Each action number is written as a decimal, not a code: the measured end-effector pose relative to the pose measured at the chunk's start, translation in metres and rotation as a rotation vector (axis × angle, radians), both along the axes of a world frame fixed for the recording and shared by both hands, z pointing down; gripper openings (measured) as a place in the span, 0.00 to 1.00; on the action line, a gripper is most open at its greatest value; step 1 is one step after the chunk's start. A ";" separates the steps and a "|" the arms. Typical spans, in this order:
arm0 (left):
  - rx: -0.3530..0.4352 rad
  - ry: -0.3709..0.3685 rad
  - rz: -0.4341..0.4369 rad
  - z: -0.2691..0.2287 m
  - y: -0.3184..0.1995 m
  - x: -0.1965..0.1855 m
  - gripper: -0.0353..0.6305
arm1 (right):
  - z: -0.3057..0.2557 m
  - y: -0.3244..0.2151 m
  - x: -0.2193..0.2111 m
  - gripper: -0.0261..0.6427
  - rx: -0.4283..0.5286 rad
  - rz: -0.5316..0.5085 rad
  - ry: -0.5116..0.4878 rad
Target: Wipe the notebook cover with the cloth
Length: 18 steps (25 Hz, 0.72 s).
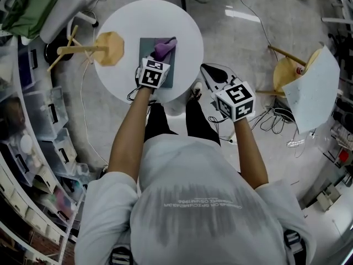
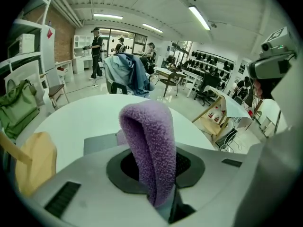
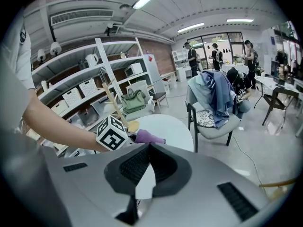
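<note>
On the round white table lies a grey-green notebook. A purple cloth rests on its far right part. My left gripper is over the notebook's near edge and is shut on the cloth. In the left gripper view the cloth arches up out of the jaws, with the notebook below and behind it. My right gripper hangs off the table's right side, shut with nothing in it. The right gripper view shows its closed tips, the left gripper's marker cube and the cloth.
A wooden stool with a yellow seat touches the table's left side. Another stool under a white sheet stands to the right. Shelves with boxes line the left. A chair draped with clothes stands beyond the table. Cables lie on the floor.
</note>
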<state>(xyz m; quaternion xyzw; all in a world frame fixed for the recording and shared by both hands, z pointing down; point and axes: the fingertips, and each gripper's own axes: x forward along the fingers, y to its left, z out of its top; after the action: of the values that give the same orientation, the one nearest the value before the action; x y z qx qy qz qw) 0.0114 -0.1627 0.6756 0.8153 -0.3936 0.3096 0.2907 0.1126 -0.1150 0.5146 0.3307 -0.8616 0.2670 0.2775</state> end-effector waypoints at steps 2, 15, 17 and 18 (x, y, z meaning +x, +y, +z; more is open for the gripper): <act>-0.005 0.003 0.001 0.000 0.011 0.001 0.17 | 0.000 0.004 -0.001 0.04 0.000 -0.004 0.003; -0.047 0.030 -0.006 0.001 0.089 -0.001 0.17 | -0.005 0.047 -0.021 0.04 0.010 -0.065 0.002; -0.055 0.038 -0.011 0.001 0.102 -0.001 0.17 | -0.004 0.053 -0.023 0.04 0.007 -0.074 0.004; -0.058 0.042 -0.013 0.001 0.108 0.000 0.17 | -0.003 0.055 -0.024 0.04 0.006 -0.079 0.004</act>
<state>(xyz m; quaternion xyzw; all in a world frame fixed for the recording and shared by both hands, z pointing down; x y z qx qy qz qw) 0.0111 -0.0548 0.6771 0.8102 -0.3836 0.3018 0.3245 0.0882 -0.0596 0.5114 0.2980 -0.8742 0.2523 0.2885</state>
